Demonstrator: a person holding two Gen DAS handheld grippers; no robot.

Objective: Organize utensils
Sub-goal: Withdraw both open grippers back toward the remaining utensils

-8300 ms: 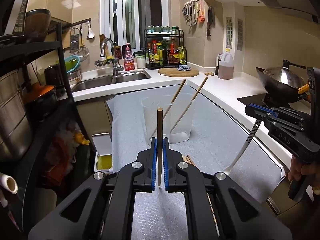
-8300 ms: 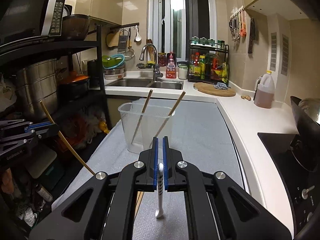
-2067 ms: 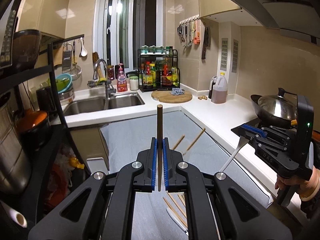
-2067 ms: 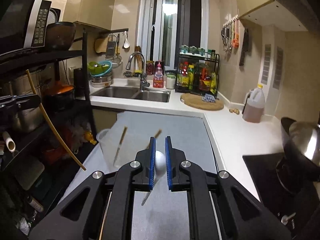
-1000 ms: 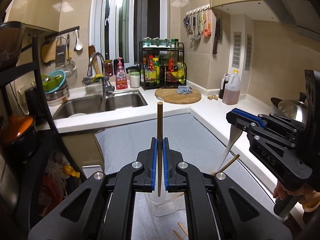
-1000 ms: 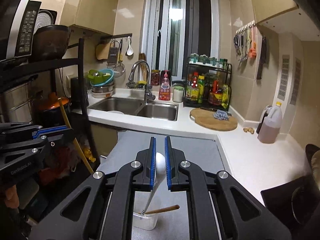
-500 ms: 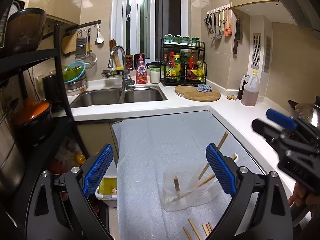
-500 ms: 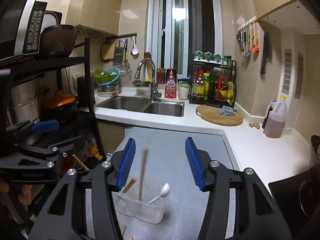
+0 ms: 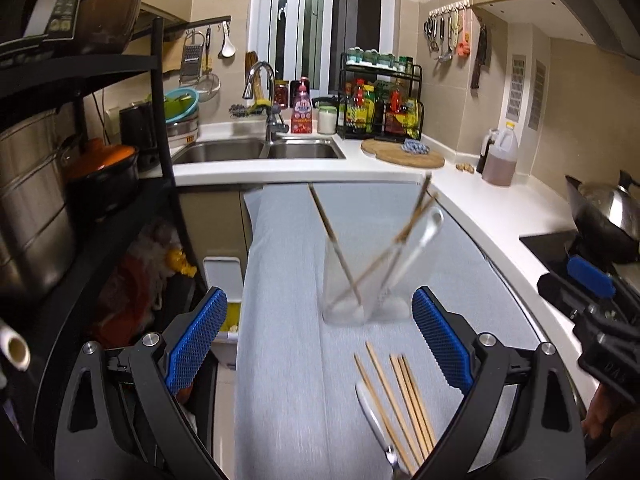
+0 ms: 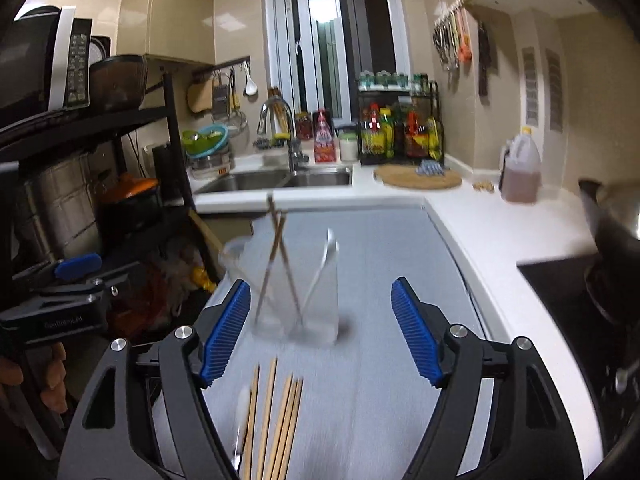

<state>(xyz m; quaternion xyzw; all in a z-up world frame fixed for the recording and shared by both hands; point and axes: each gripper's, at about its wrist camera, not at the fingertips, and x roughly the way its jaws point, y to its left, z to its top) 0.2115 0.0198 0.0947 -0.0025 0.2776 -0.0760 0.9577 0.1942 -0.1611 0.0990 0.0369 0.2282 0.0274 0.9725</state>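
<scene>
Both grippers, left [image 9: 316,344] & right [image 10: 320,330], fingers spread, empty; clear cup [image 9: 360,280] mid-mat [image 9: 280,360], loose chopsticks [image 9: 400,396] nearer.

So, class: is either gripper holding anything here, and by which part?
Nothing is held. The left gripper and right gripper are both open and empty.

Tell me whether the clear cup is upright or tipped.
Upright: the clear cup stands on its base on the mat, chopsticks and white spoon leaning inside.
</scene>
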